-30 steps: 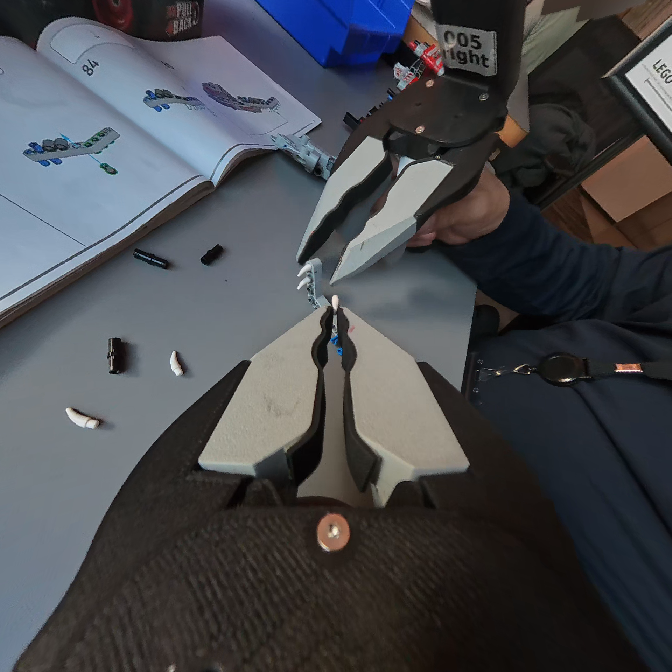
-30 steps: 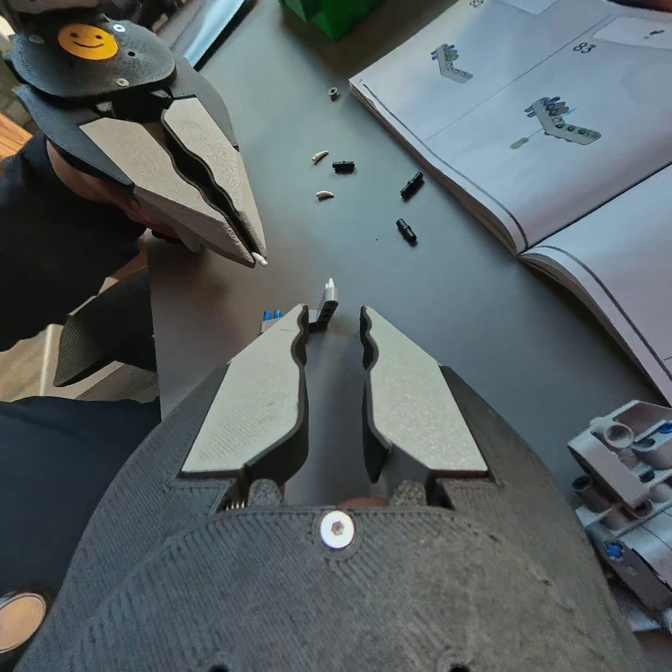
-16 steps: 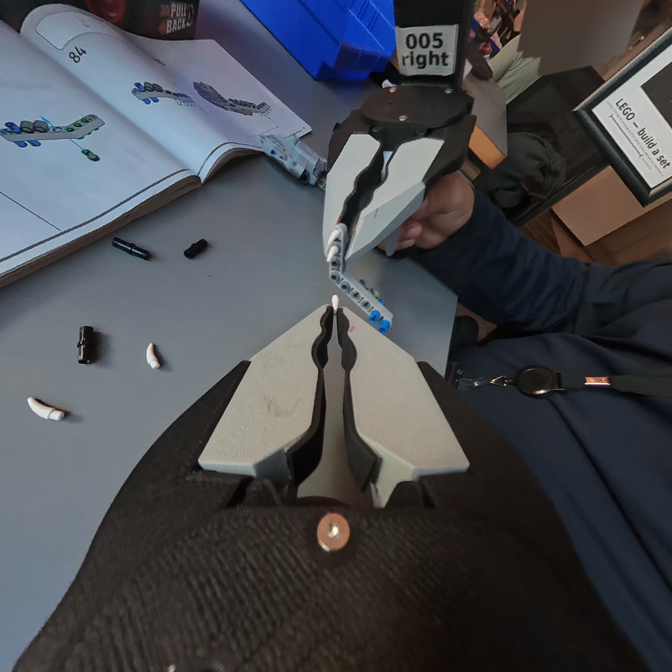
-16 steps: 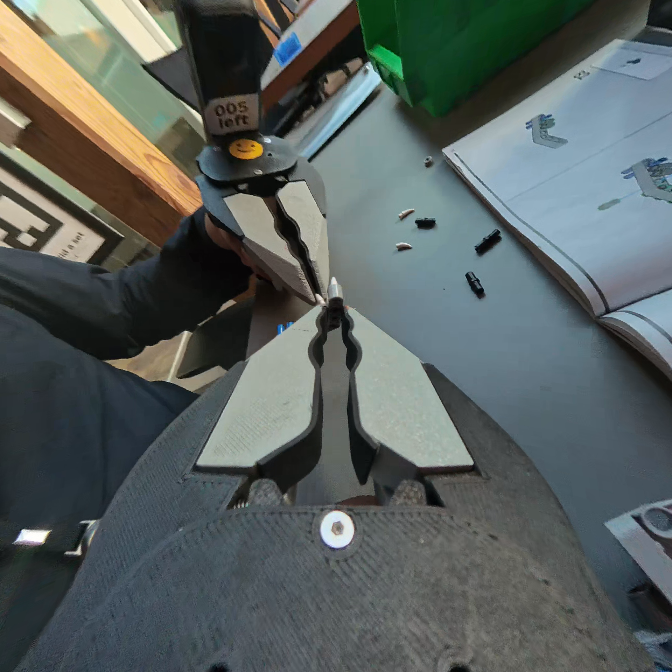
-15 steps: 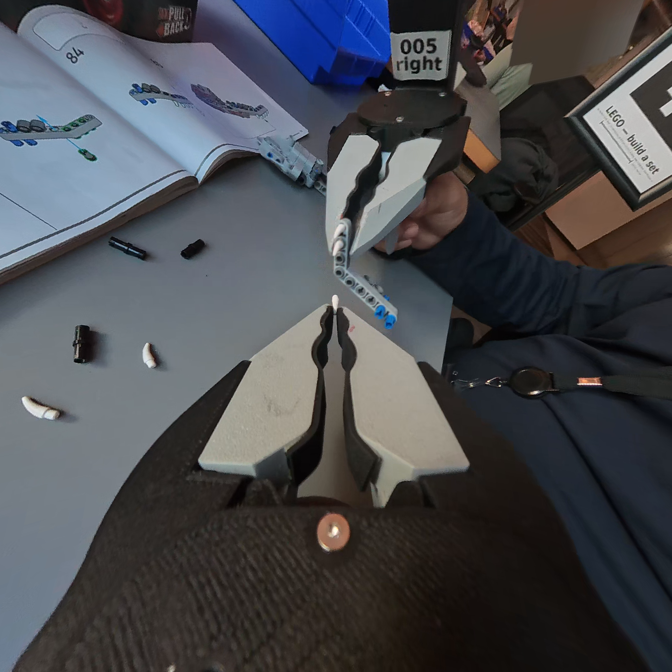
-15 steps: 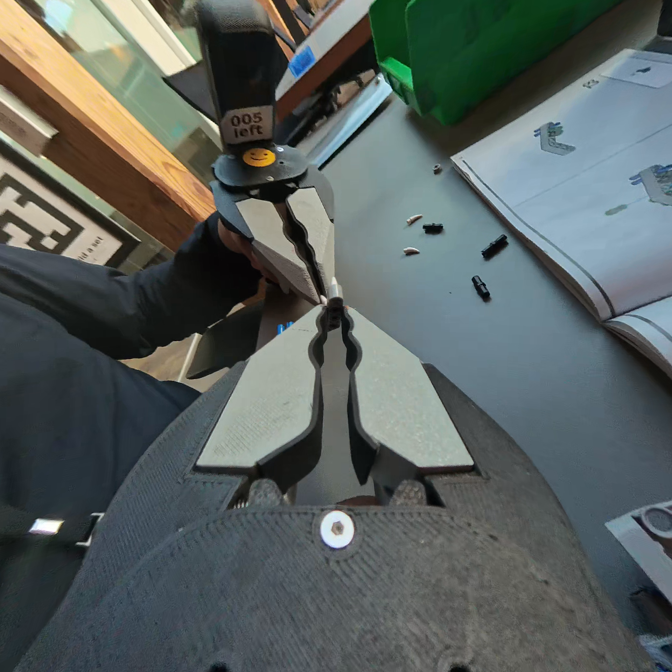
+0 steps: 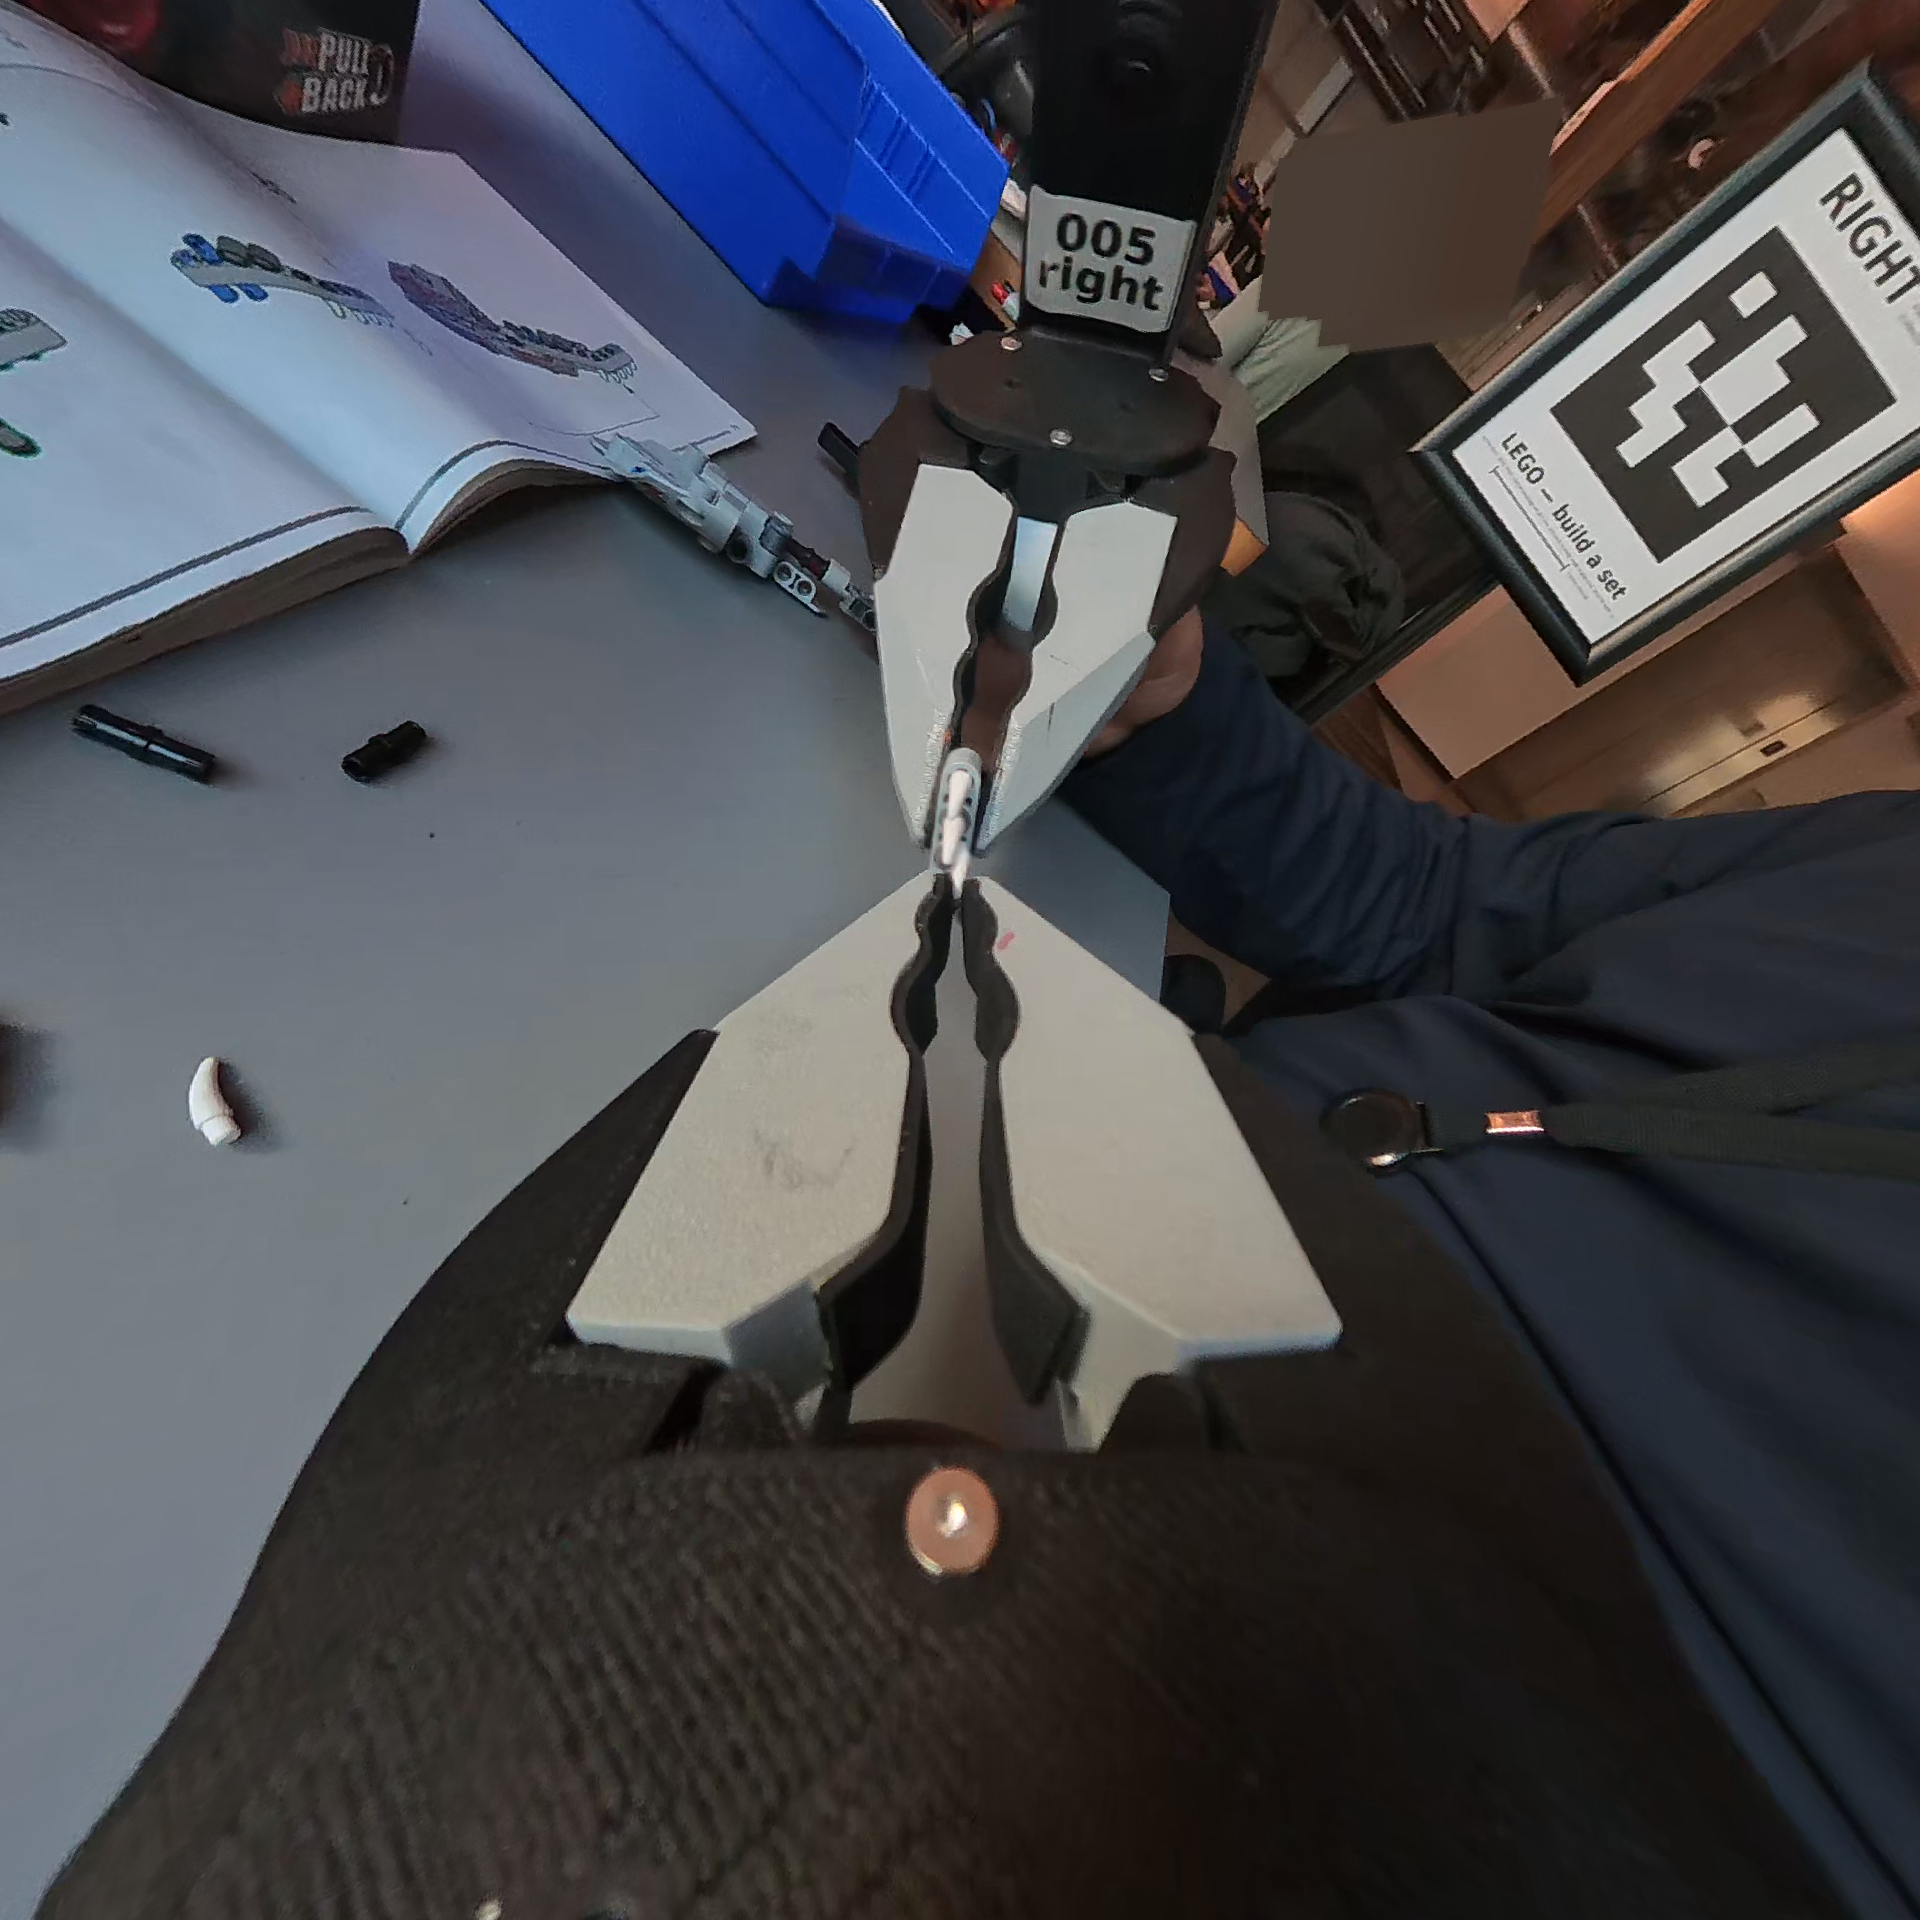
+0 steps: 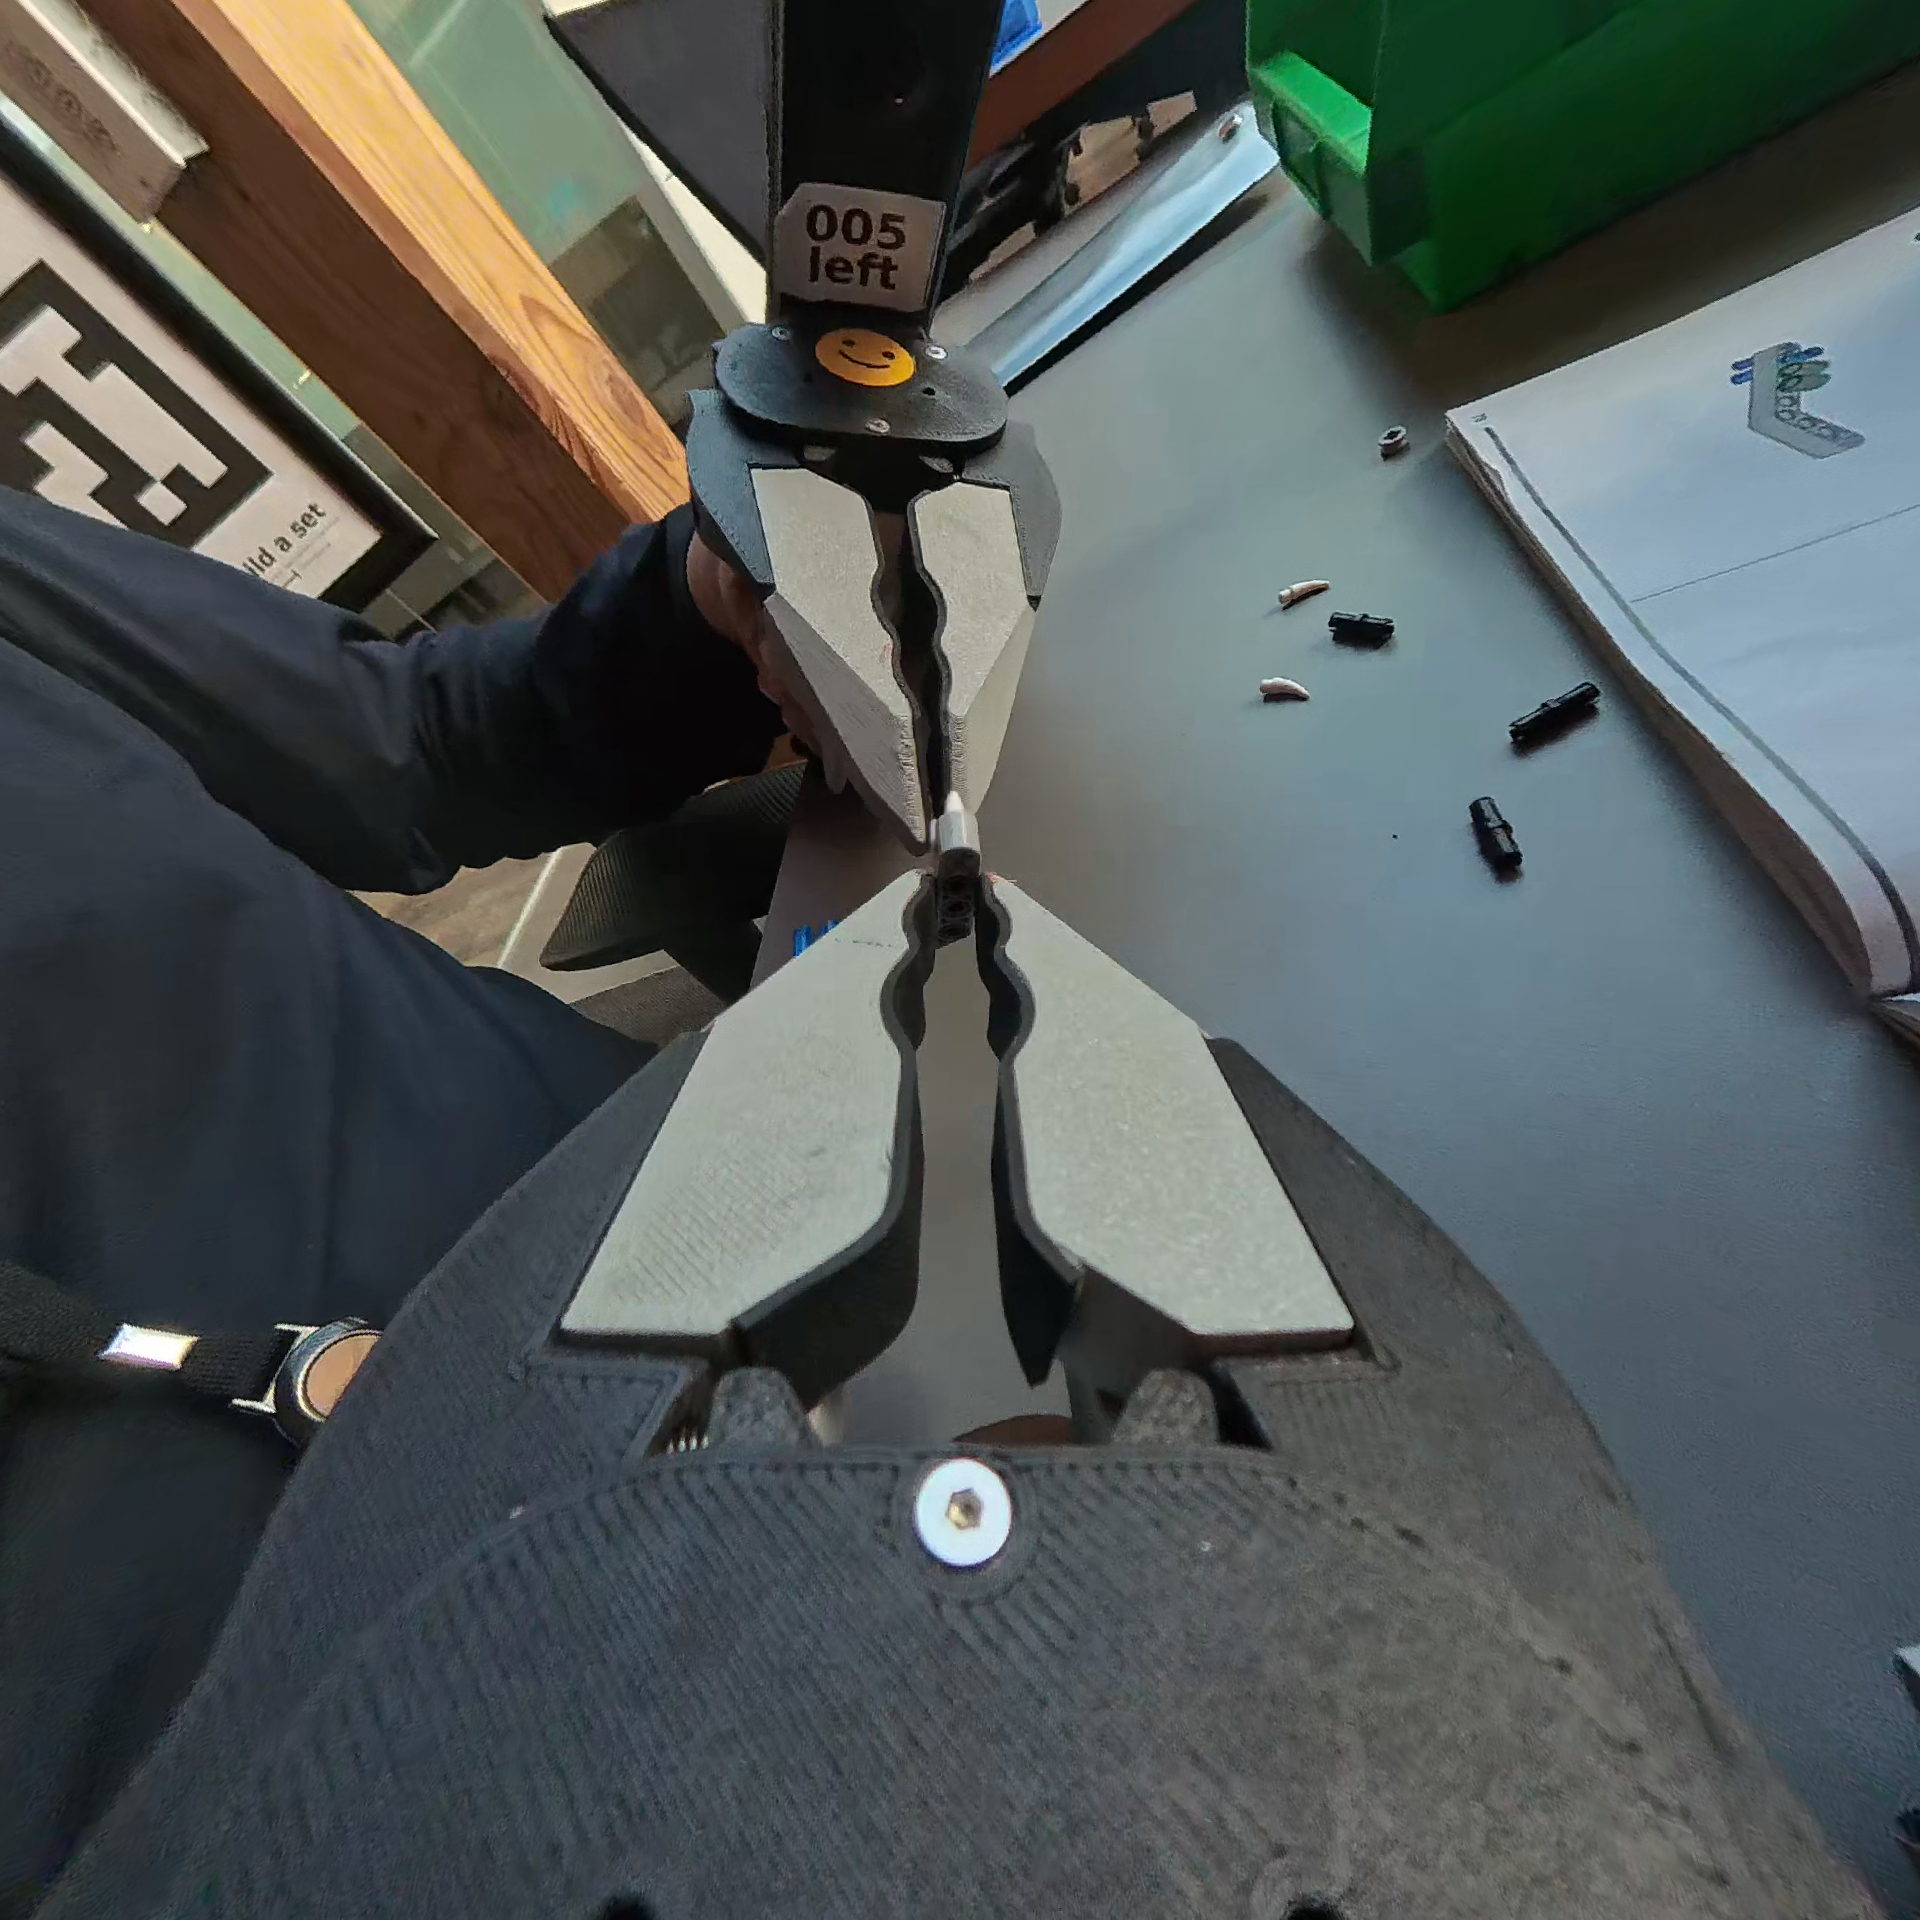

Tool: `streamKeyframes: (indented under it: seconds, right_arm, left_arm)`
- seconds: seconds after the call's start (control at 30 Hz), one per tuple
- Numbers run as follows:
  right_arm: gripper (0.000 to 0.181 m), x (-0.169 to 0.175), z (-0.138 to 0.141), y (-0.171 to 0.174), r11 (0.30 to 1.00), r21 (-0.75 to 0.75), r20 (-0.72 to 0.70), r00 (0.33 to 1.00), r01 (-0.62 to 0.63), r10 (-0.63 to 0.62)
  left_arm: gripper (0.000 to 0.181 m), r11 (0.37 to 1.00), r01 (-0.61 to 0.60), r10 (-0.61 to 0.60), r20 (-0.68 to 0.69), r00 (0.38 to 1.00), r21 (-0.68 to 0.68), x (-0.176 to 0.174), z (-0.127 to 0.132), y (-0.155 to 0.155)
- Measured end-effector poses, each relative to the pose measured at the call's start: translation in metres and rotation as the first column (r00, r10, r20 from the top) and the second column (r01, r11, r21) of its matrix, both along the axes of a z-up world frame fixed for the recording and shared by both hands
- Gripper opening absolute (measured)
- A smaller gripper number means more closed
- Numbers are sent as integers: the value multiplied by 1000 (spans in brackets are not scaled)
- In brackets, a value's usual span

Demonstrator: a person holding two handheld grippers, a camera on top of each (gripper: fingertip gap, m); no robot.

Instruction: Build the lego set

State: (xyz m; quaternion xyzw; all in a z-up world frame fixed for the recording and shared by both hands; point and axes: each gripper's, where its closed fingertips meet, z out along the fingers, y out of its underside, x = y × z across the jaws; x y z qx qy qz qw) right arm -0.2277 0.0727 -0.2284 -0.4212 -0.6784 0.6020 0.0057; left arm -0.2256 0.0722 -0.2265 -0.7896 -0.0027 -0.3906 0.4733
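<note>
Evidently mid-step in joining 2 parts in the air, above the near edge of the grey table. Facing each other tip to tip: right gripper and left gripper, both raised clear of the surface. Right jaws clamped on the end of a light grey beam, seen end-on with its round holes showing. Left jaws pinched almost fully together on a small white tooth, with only its point poking out. Tooth tip touching or just short of the beam's end; hard to tell which, with the contact hidden between the fingertips.

Next move, by my reading: lining the tooth's peg up with an open hole and pressing straight along the axis, with the right grip firm so the beam does not twist. Little margin, given so small a part and so little of it exposed.

Matte, smooth and dark grey for the tabletop. Open on it, an instruction booklet, with glossy pages curving at the spine. Beyond, a blue plastic bin and a green one, both hard and shiny. Beside the booklet's corner, a partly built grey assembly, knobbly with pins and holes. Gripper fingers flat, grainy grey, with wavy black inner edges. Loose nearby: 2 short black pins, cylindrical, and a spare curved white tooth, smooth and tapered.
</note>
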Motion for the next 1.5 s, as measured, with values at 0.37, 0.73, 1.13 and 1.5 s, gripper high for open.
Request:
streamKeyframes:
  seconds: [0.37,0.73,1.13,1.5]
  right_arm:
    - [5,1,2,-1,1000,7,-22,1000,-5,5]
    - [5,1,3,1,1000,5,-25,1000,4,-4]
    - [5,13,-5,-3,993,109,-41,997,-54,58]
    - [5,23,-17,-8,972,207,-28,992,-114,123]
  left_arm:
    - [0,1000,-5,5,0,1000,-7,0,-1,0]
    - [0,1000,11,-11,2,1000,-8,2,-1,-1]
    - [0,993,103,-105,-35,994,-59,15,-10,-5]
    - [0,973,180,-190,-64,980,-144,26,-23,-9]
